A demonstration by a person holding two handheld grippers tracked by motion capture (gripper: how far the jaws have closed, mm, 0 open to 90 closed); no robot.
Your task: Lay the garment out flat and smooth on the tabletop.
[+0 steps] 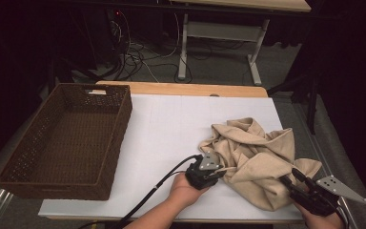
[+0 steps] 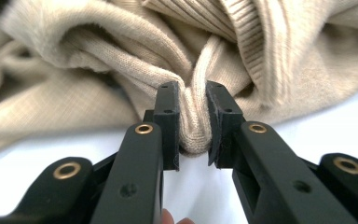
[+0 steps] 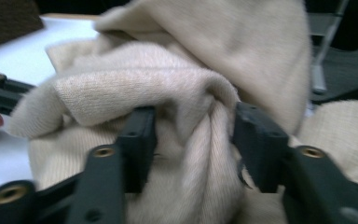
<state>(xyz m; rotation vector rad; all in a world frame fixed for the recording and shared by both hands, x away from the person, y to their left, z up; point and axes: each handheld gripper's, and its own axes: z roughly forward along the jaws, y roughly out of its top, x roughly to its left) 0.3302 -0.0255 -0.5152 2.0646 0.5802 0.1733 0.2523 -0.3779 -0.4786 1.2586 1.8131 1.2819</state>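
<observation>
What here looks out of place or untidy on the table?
The beige sweater lies crumpled in a heap on the white table, not flat or folded. The left gripper pinches a fold of it. The wicker basket sits straight at the left, with nothing spilled.

Beige knit sweater (image 1: 255,155), crumpled in a heap, on the white tabletop's right side
</observation>
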